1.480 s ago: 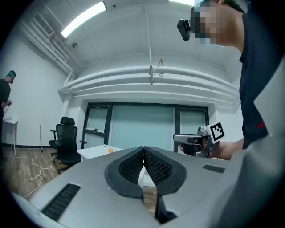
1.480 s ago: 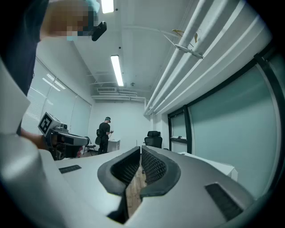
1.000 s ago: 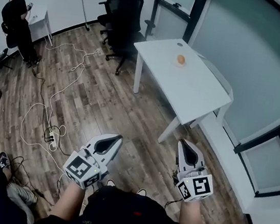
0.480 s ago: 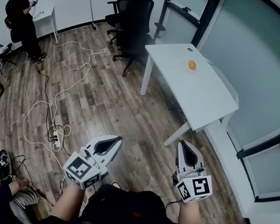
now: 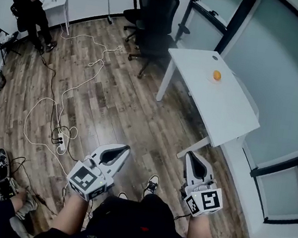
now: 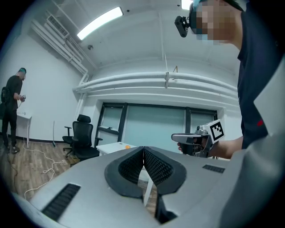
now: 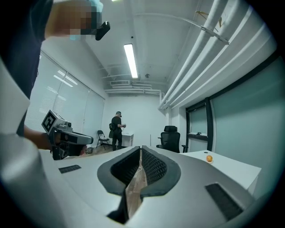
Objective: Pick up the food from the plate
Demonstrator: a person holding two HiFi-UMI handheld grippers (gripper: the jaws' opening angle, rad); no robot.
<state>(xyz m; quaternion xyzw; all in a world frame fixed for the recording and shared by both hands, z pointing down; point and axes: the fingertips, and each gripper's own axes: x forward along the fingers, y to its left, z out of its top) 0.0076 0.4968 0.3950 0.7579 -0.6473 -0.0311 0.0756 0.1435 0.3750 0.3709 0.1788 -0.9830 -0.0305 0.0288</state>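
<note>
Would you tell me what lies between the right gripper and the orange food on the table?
In the head view, only wooden floor and then the bare top of the white table separate the right gripper from the orange food.

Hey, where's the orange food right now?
Upper right of the head view, the orange food sits on the white table, toward its far end, right of the black office chair.

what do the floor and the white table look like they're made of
floor: wood or wood-look laminate planks, brown with a slight sheen; grain and plank seams show. table: smooth, matte white top, probably laminate or painted board; the core can't be told from here.
</note>
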